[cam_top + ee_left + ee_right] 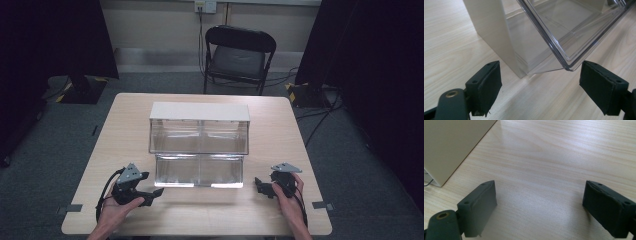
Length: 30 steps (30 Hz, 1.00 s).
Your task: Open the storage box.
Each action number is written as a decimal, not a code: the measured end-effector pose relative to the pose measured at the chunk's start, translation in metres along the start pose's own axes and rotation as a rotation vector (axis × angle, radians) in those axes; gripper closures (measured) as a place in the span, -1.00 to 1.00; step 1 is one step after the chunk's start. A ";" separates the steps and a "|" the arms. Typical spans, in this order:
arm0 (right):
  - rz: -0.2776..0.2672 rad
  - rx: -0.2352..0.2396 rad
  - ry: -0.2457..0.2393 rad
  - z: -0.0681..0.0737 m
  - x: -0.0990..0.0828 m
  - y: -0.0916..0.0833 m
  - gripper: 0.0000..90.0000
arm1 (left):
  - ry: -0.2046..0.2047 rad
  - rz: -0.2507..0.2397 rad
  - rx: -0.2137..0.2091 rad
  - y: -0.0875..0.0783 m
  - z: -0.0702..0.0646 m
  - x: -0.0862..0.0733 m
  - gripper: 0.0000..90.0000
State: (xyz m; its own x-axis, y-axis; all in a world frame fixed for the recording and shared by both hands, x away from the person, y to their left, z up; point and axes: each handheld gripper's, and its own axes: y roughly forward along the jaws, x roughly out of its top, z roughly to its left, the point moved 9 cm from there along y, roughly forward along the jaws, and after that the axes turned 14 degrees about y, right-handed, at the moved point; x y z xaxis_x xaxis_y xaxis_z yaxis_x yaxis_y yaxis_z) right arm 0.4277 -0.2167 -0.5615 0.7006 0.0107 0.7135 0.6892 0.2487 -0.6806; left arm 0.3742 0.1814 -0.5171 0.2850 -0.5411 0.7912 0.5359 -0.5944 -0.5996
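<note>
The clear drawer unit (199,145) is seen mid-tabletop (280,125), its pulled-out lower drawer (199,171) flanked near the front edge by the left hand-held gripper (156,194) and right hand-held gripper (258,186), both held wide open and empty.

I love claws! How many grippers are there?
2. The left gripper is at front left of the table, beside the clear bin; the right gripper is at front right. None seem hidden.

The right gripper (539,207) holds its jaws wide apart over the bare wooden table (554,157). A beige cabinet wall (451,145) stands ahead to its left.
</note>
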 end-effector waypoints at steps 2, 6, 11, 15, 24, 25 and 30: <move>0.000 0.000 0.000 0.000 0.000 0.000 -0.75 | 0.000 0.007 -0.001 0.003 0.000 0.000 -0.62; 0.000 0.000 0.000 0.000 0.000 0.000 -0.75 | -0.009 0.001 -0.006 0.007 0.000 0.001 -0.63; 0.000 0.000 0.000 0.000 0.000 0.000 -0.75 | -0.017 -0.007 -0.020 0.009 -0.001 0.004 -0.63; 0.000 0.000 0.000 0.000 0.000 0.000 -0.76 | -0.021 -0.007 -0.023 0.011 -0.002 0.004 -0.61; 0.002 0.004 -0.003 0.000 0.000 0.000 -0.76 | -0.024 -0.018 -0.040 0.015 -0.005 0.007 -0.59; 0.002 0.004 -0.003 0.000 0.000 0.000 -0.76 | -0.024 -0.018 -0.040 0.015 -0.005 0.007 -0.58; 0.002 0.004 -0.003 0.000 0.000 0.000 -0.76 | -0.040 -0.040 -0.041 0.016 -0.004 0.010 -0.58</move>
State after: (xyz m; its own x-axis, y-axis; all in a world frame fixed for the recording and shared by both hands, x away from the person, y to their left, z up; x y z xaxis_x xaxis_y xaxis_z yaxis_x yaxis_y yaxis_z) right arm 0.4279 -0.2162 -0.5616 0.7012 0.0141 0.7128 0.6873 0.2525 -0.6811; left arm 0.3820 0.1639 -0.5190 0.2958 -0.4927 0.8184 0.5150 -0.6393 -0.5710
